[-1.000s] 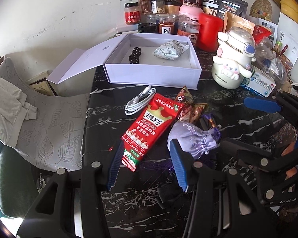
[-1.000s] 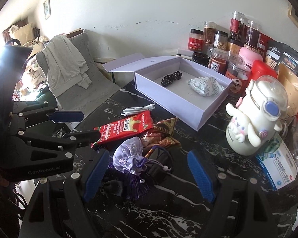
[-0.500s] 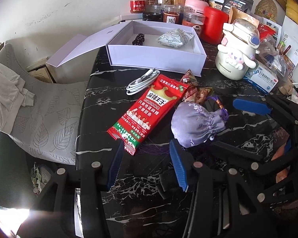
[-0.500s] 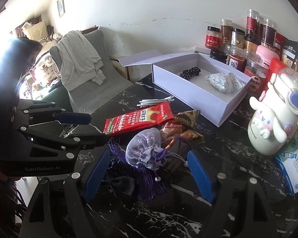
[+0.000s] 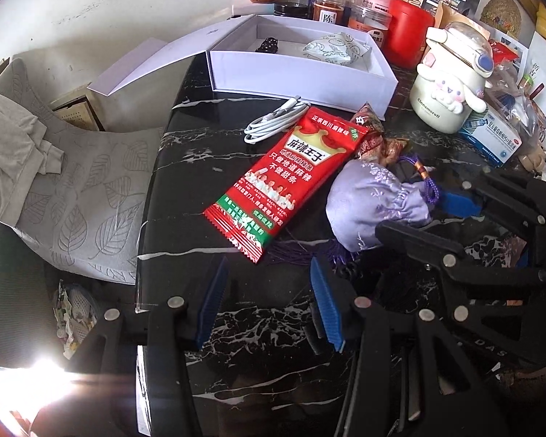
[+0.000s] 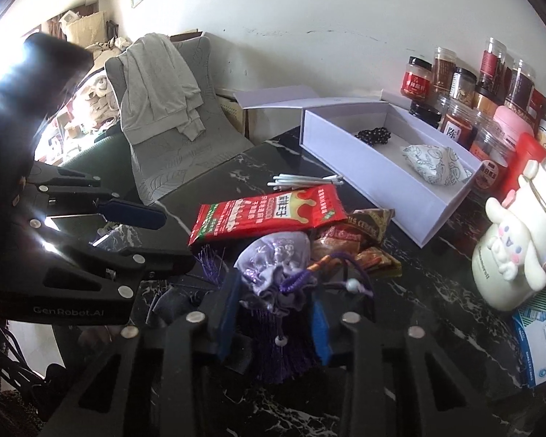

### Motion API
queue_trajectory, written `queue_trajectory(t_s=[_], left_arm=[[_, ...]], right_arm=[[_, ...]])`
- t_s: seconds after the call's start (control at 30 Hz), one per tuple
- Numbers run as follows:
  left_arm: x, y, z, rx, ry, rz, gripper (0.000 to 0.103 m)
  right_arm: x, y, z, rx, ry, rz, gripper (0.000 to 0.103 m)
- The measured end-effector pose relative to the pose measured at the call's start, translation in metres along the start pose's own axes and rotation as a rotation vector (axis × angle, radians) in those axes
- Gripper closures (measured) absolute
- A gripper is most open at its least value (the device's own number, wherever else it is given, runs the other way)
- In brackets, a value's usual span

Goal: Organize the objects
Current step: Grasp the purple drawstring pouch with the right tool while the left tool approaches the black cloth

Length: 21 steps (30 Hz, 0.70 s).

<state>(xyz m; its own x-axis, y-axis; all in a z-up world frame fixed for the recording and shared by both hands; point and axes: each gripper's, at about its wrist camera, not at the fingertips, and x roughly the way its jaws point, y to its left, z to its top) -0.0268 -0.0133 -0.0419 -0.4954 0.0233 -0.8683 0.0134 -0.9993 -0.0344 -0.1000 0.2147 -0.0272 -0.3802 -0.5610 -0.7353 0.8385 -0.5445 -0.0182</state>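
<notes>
The lilac pouch (image 6: 273,266) lay on the black marble table (image 5: 185,189), just beside the lower end of the red snack packet (image 5: 291,178) and in front of the crumpled brown wrappers (image 6: 360,240). The right gripper (image 6: 273,320) was closing its jaws, with the gathered neck and purple tassel of the pouch between the blue pads (image 6: 227,313); whether both pads already pressed the cloth could not be told. The left gripper (image 5: 269,302) hung over bare table below the packet, jaws partly apart and holding nothing. Judged from its look, the pouch was light, soft satin that would slump and slip, so the bunched, corded neck seemed the surest hold, though the loose drawstring with its white bead might snag or trail. The white box (image 5: 298,73), open beyond with dark beads (image 6: 375,134) and a patterned bundle (image 6: 433,164) inside, seemed the likely destination. The pouch's contents were hidden; dark cloth under the tassel was hard to identify, and window glare washed out the lower left of the left view.
</notes>
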Motion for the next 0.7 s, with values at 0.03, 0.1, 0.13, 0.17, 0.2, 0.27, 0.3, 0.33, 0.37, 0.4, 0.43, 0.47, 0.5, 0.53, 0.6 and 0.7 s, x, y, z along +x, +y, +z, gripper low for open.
queue_trajectory(t_s=[0.03,0.1,0.13,0.17,0.2,0.27,0.3,0.33,0.37,0.4,0.43,0.47,0.5,0.53,0.6,0.7], left_arm=[[0.0,0.0,-0.001,0.0,0.002,0.0,0.057],[0.0,0.0,-0.003,-0.003,0.004,-0.002,0.057],[0.0,0.001,-0.003,-0.005,0.005,-0.002,0.057],[-0.001,0.001,-0.004,-0.008,0.004,-0.004,0.057],[-0.002,0.001,-0.004,-0.011,0.001,-0.009,0.057],[-0.006,0.0,-0.005,-0.011,-0.006,-0.016,0.057],[-0.007,-0.001,-0.005,-0.009,-0.008,-0.017,0.057],[-0.009,-0.003,-0.005,-0.006,-0.011,-0.017,0.057],[-0.01,-0.004,-0.005,-0.002,-0.013,-0.019,0.057],[-0.012,-0.006,-0.005,0.002,-0.015,-0.023,0.057],[-0.013,-0.008,-0.006,0.007,-0.016,-0.029,0.057],[-0.014,-0.01,-0.006,0.012,-0.016,-0.035,0.057],[-0.014,-0.013,-0.006,0.017,-0.015,-0.042,0.057],[-0.015,-0.016,-0.007,0.022,-0.015,-0.047,0.057],[-0.015,-0.023,-0.008,0.032,-0.012,-0.062,0.057],[-0.011,-0.033,-0.011,0.047,0.002,-0.088,0.057]], right_arm=[[0.002,0.001,-0.001,0.002,0.006,0.01,0.075],[0.001,0.001,-0.002,0.01,-0.002,0.017,0.078],[-0.001,0.0,-0.002,0.018,-0.005,0.023,0.078],[-0.003,-0.002,-0.003,0.025,-0.009,0.03,0.078],[-0.006,-0.003,-0.003,0.031,-0.016,0.037,0.079],[-0.015,-0.007,-0.003,0.043,-0.035,0.051,0.079],[-0.02,-0.008,-0.003,0.048,-0.047,0.056,0.079],[-0.025,-0.009,-0.003,0.051,-0.057,0.06,0.079],[-0.029,-0.01,-0.003,0.052,-0.063,0.063,0.079],[-0.034,-0.01,-0.004,0.052,-0.067,0.065,0.079],[-0.039,-0.011,-0.005,0.053,-0.071,0.063,0.079],[-0.043,-0.011,-0.006,0.053,-0.074,0.061,0.079],[-0.048,-0.012,-0.008,0.053,-0.076,0.058,0.079],[-0.051,-0.013,-0.01,0.055,-0.079,0.054,0.079],[-0.06,-0.015,-0.015,0.063,-0.087,0.054,0.079],[-0.075,-0.021,-0.023,0.089,-0.099,0.049,0.079]])
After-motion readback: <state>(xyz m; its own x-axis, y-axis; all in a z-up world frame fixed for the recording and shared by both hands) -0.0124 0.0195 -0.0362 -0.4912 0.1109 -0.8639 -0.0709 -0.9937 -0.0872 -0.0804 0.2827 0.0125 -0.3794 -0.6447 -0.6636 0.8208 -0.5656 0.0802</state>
